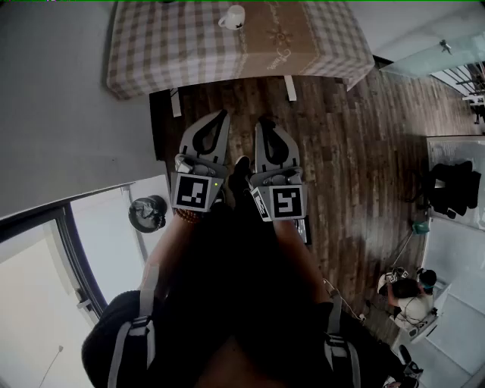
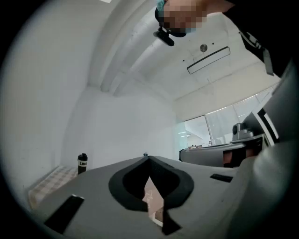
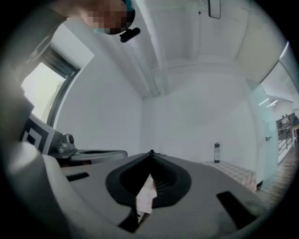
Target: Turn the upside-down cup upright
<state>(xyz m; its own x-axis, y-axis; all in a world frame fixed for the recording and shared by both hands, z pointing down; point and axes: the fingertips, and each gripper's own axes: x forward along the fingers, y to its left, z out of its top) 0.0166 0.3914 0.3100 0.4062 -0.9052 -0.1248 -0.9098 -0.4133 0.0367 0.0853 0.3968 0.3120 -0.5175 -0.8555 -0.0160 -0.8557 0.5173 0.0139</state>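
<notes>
A white cup (image 1: 233, 17) with a handle stands on the beige runner of the checked-cloth table (image 1: 167, 45) at the top of the head view. It is too small to tell which way up it is. My left gripper (image 1: 223, 114) and right gripper (image 1: 262, 121) hang side by side over the wooden floor, well short of the table. Both point towards it. The left gripper (image 2: 147, 157) is shut with nothing between its jaws. The right gripper (image 3: 151, 152) is likewise shut and empty. The cup shows in neither gripper view.
A dark bottle (image 2: 82, 163) stands on the checked table and also shows as a small bottle (image 3: 216, 152) in the right gripper view. A round grey object (image 1: 148, 213) sits by the window at left. A crouching person (image 1: 407, 293) and a white desk (image 1: 455, 220) are at right.
</notes>
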